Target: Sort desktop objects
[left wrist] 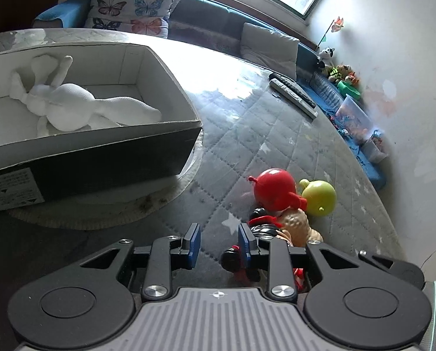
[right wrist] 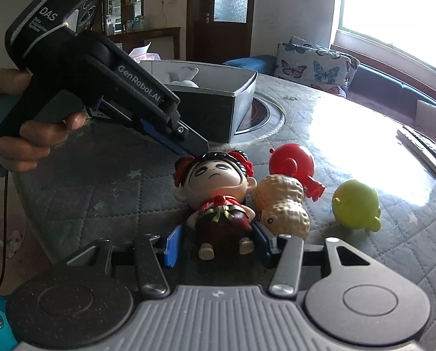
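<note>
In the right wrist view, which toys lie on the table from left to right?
Doll → peanut toy → green toy. I leave out the red toy, because it sits behind and overlaps the peanut toy.

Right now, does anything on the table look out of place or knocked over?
Yes. The doll lies flat on its back instead of standing, and the peanut toy leans against it. The red toy and green toy are tipped on their sides. The white plush already lies in the box.
</note>
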Demonstrator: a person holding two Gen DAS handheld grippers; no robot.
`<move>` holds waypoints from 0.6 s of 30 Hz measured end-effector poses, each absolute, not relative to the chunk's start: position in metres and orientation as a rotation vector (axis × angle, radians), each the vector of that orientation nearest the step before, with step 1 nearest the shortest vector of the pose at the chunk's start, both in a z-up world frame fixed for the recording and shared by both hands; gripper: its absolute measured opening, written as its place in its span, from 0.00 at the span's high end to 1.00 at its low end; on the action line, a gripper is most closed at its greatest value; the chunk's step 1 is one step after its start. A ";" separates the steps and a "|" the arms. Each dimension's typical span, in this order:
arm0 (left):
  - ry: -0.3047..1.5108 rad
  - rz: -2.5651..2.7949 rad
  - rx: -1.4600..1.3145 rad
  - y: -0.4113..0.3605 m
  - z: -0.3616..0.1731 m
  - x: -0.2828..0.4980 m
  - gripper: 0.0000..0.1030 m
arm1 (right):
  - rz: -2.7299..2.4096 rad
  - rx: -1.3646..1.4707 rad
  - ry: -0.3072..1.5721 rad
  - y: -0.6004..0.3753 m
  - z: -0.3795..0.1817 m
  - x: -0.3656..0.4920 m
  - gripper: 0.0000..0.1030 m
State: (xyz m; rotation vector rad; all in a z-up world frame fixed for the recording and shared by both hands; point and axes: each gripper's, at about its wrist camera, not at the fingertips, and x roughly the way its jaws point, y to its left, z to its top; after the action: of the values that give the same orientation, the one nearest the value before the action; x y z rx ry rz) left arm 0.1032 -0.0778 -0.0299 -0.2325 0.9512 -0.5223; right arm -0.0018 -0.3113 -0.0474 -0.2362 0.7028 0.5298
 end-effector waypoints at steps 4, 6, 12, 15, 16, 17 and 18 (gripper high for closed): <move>0.967 -0.525 -0.258 -0.079 -0.035 0.114 0.69 | 0.525 -0.232 0.704 -0.311 -0.050 -0.002 0.55; 0.973 -0.525 -0.270 -0.079 -0.036 0.119 0.69 | 0.523 -0.227 0.703 -0.312 -0.050 -0.002 0.56; 0.992 -0.552 -0.304 -0.079 -0.043 0.123 0.69 | 0.520 -0.212 0.706 -0.314 -0.051 0.001 0.59; 0.995 -0.553 -0.308 -0.074 -0.045 0.119 0.69 | 0.525 -0.217 0.709 -0.315 -0.052 0.001 0.59; 0.995 -0.557 -0.315 -0.071 -0.046 0.117 0.69 | 0.528 -0.219 0.710 -0.315 -0.053 0.001 0.59; 0.997 -0.558 -0.323 -0.069 -0.046 0.115 0.69 | 0.533 -0.223 0.709 -0.315 -0.053 0.001 0.59; 0.999 -0.560 -0.330 -0.067 -0.046 0.113 0.69 | 0.541 -0.228 0.708 -0.316 -0.054 0.000 0.59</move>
State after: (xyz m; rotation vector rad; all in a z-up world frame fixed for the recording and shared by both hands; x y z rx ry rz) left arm 0.1130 -0.0665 -0.0460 -0.3302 0.9991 -0.5601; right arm 0.0005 -0.3157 -0.0536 -0.2276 0.7082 0.5405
